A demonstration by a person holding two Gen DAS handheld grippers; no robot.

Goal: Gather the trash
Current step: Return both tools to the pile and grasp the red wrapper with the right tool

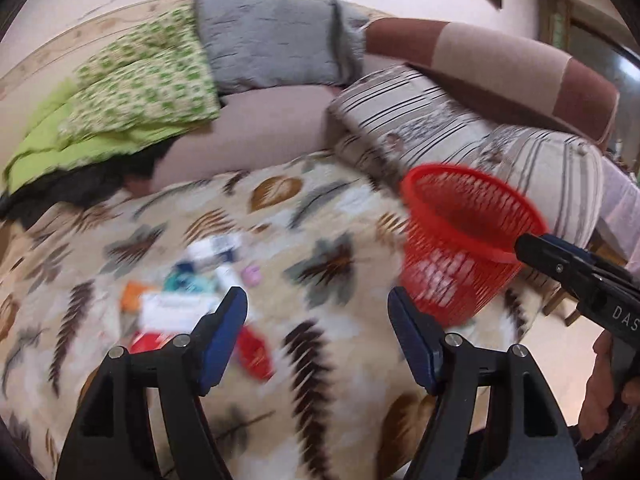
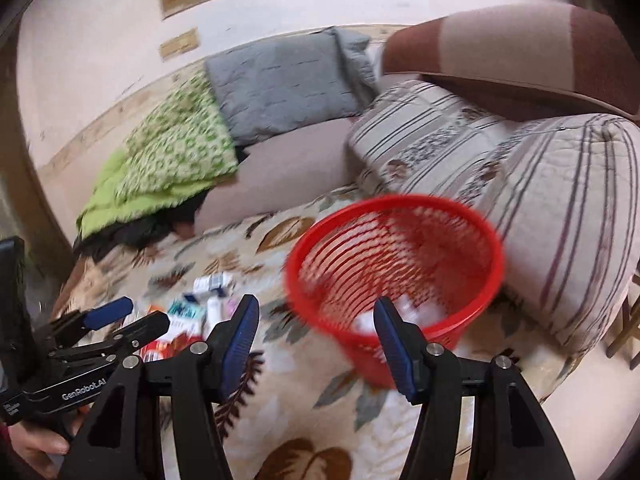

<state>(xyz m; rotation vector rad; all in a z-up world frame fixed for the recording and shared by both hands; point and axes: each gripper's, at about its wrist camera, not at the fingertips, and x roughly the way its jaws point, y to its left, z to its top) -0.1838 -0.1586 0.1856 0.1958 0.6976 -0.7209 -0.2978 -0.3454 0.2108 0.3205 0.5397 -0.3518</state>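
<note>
While both grippers' fingers (image 1: 416, 344) spread empty, only the right view shows inside the red basket (image 2: 400, 264).

Red basket (image 2: 394, 264); leaf-print beige blanket (image 1: 320, 240); grey pillow (image 1: 276, 40); litter (image 1: 192, 300) seemingly multicoloured.

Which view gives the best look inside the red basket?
The right wrist view: the red basket faces the camera, showing pale items at its bottom. The left wrist view shows the basket from the side, its contents hidden behind the mesh wall.
</note>
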